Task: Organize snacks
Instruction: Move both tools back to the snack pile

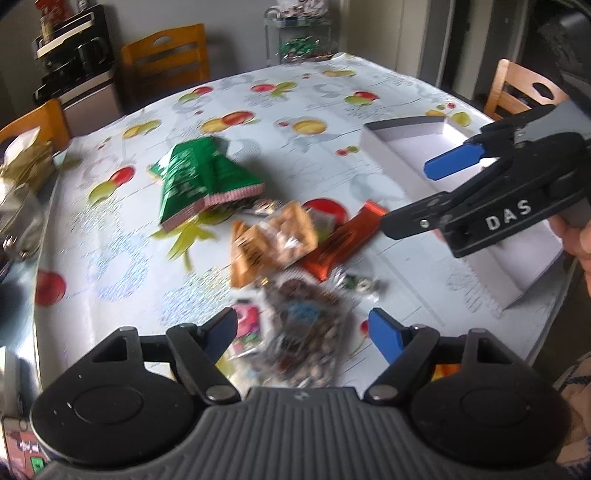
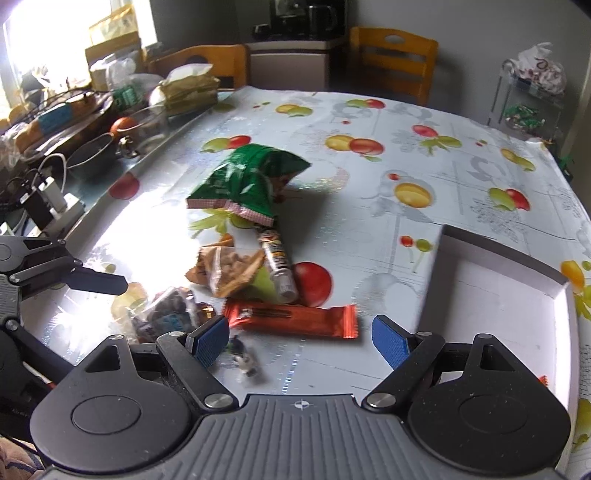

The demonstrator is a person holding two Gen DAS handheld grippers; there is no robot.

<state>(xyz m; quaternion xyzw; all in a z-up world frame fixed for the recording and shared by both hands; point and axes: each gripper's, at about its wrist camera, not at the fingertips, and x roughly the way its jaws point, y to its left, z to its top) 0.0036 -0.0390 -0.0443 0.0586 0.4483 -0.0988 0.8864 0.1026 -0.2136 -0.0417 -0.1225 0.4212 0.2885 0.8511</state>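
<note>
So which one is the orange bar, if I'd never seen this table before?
Start at the fruit-patterned tablecloth and find the shallow white box near its edge. Just beside the box lies a small heap of snacks below a big green bag. The orange bar is the long, flat, shiny wrapper with crimped ends nearest the box, the only orange foil one there.

The tabletop (image 2: 443, 122) wears a pale glossy cloth printed with red and yellow fruit and fills the middle of both views. Wooden chairs (image 2: 393, 59) stand along its far edge before a grey wall (image 2: 472, 37), with a dark coffee machine (image 2: 303, 18) on a low cabinet (image 2: 288, 62) at top centre of the right view. Strong daylight pours from a window (image 2: 55, 37) at the upper left, and a clear shelf unit (image 2: 528, 99) stands at the upper right.
</note>
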